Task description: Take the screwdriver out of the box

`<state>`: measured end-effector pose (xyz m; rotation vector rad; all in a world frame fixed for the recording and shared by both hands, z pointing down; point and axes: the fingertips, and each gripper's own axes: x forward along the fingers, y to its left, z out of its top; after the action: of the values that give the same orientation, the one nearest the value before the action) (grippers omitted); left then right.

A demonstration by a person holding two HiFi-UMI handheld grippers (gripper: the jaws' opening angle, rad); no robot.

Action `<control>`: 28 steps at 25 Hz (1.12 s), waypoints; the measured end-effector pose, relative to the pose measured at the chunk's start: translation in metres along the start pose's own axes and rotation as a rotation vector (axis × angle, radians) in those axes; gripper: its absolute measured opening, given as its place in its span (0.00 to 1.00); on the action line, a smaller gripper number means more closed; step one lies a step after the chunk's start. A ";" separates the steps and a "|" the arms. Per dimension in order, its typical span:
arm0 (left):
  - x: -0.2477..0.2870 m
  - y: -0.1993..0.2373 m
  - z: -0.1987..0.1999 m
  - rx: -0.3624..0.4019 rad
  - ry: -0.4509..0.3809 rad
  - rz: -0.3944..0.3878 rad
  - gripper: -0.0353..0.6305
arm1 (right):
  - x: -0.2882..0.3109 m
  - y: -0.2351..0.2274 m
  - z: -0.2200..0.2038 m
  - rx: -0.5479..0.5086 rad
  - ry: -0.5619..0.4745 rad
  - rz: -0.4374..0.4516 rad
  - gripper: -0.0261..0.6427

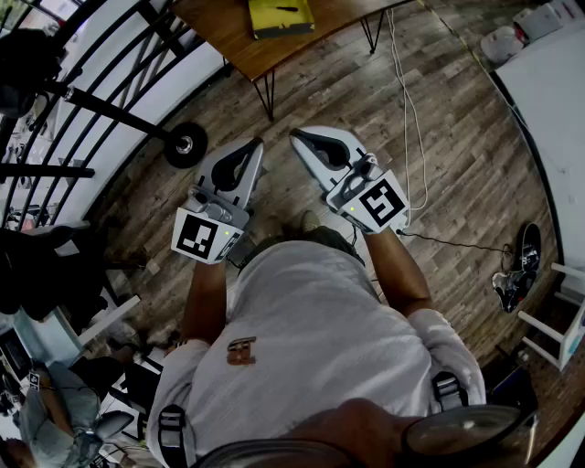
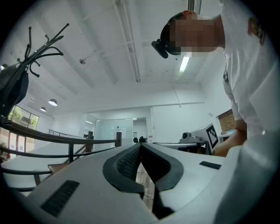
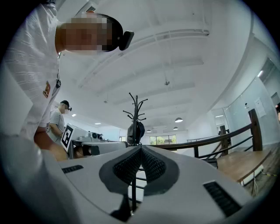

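A yellow box (image 1: 281, 15) lies on a wooden table (image 1: 228, 41) at the top of the head view, well ahead of both grippers. A slim dark thing rests on or in it; I cannot tell if it is the screwdriver. My left gripper (image 1: 254, 146) and right gripper (image 1: 297, 137) are held side by side in front of my body over the plank floor, their tips nearly level with each other. In the left gripper view the left gripper (image 2: 140, 145) has its ribbed pads pressed together with nothing between them. The right gripper (image 3: 141, 148) is likewise shut and empty.
A black railing (image 1: 101, 101) and a small wheel (image 1: 186, 143) stand at the left. A white cable (image 1: 411, 119) trails across the floor toward a white table (image 1: 558, 101) at the right. Shoes (image 1: 516, 274) lie near it. A coat stand (image 3: 136, 118) and another person (image 3: 57, 120) show in the right gripper view.
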<state>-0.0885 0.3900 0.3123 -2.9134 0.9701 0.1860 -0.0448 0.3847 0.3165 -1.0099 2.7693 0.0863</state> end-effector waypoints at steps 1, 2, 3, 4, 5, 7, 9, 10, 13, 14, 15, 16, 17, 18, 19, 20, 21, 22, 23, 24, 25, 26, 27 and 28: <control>0.002 0.000 0.000 0.002 0.002 0.000 0.08 | 0.000 -0.001 0.001 -0.003 0.000 0.002 0.08; 0.004 0.000 0.000 0.004 0.003 -0.001 0.08 | 0.000 -0.003 0.001 -0.005 0.000 0.004 0.08; 0.006 0.000 0.000 0.005 0.003 -0.001 0.08 | 0.000 -0.004 0.002 -0.006 -0.001 0.007 0.08; 0.007 0.000 0.000 0.006 0.003 0.000 0.08 | 0.000 -0.005 0.002 -0.004 -0.001 0.011 0.08; 0.009 0.001 0.000 0.007 0.003 0.001 0.08 | 0.001 -0.007 0.002 0.001 -0.003 0.016 0.08; 0.013 0.003 -0.002 0.007 0.004 0.006 0.08 | 0.002 -0.010 0.002 0.012 -0.008 0.025 0.08; 0.019 0.004 -0.003 0.006 0.004 0.014 0.08 | -0.001 -0.016 0.001 0.014 -0.005 0.030 0.08; 0.022 0.003 -0.004 0.006 0.005 0.018 0.08 | -0.004 -0.020 0.001 0.013 -0.002 0.032 0.08; 0.035 -0.001 -0.006 0.009 0.006 0.028 0.08 | -0.012 -0.033 0.004 0.010 -0.003 0.037 0.08; 0.040 -0.002 -0.006 0.011 0.003 0.033 0.08 | -0.016 -0.038 0.004 0.010 0.001 0.041 0.08; 0.045 -0.003 -0.007 0.014 0.002 0.038 0.08 | -0.019 -0.044 0.004 0.012 0.000 0.045 0.08; 0.050 -0.003 -0.008 0.018 0.002 0.043 0.08 | -0.022 -0.049 0.004 0.013 0.000 0.051 0.08; 0.055 -0.003 -0.008 0.022 0.000 0.049 0.08 | -0.025 -0.054 0.002 0.011 0.004 0.059 0.08; 0.061 -0.002 -0.009 0.027 0.000 0.055 0.08 | -0.028 -0.060 0.001 0.009 0.006 0.065 0.08; 0.066 -0.001 -0.011 0.033 0.001 0.059 0.08 | -0.030 -0.067 -0.001 0.005 0.010 0.067 0.08; 0.071 -0.001 -0.013 0.039 0.004 0.062 0.08 | -0.031 -0.074 -0.003 0.002 0.015 0.066 0.08; 0.076 0.000 -0.013 0.043 0.004 0.066 0.08 | -0.032 -0.080 -0.002 0.002 0.013 0.063 0.08; 0.079 0.001 -0.013 0.046 0.004 0.070 0.08 | -0.033 -0.084 0.000 0.004 0.006 0.061 0.08; 0.082 0.002 -0.013 0.047 0.005 0.075 0.08 | -0.034 -0.088 0.001 0.005 0.001 0.063 0.08; 0.085 0.004 -0.013 0.047 0.006 0.079 0.08 | -0.034 -0.091 0.001 0.004 0.002 0.068 0.08; 0.088 0.007 -0.013 0.047 0.004 0.083 0.08 | -0.034 -0.094 0.000 0.002 0.006 0.073 0.08; 0.092 0.011 -0.013 0.048 0.002 0.085 0.08 | -0.032 -0.099 -0.001 -0.001 0.010 0.077 0.08; 0.096 0.015 -0.015 0.050 0.004 0.085 0.08 | -0.029 -0.104 -0.002 -0.003 0.013 0.079 0.08; 0.101 0.020 -0.017 0.053 0.008 0.083 0.08 | -0.026 -0.110 -0.003 -0.005 0.015 0.079 0.08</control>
<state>-0.0184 0.3124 0.3149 -2.8303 1.0807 0.1504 0.0448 0.3166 0.3261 -0.9060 2.8238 0.0976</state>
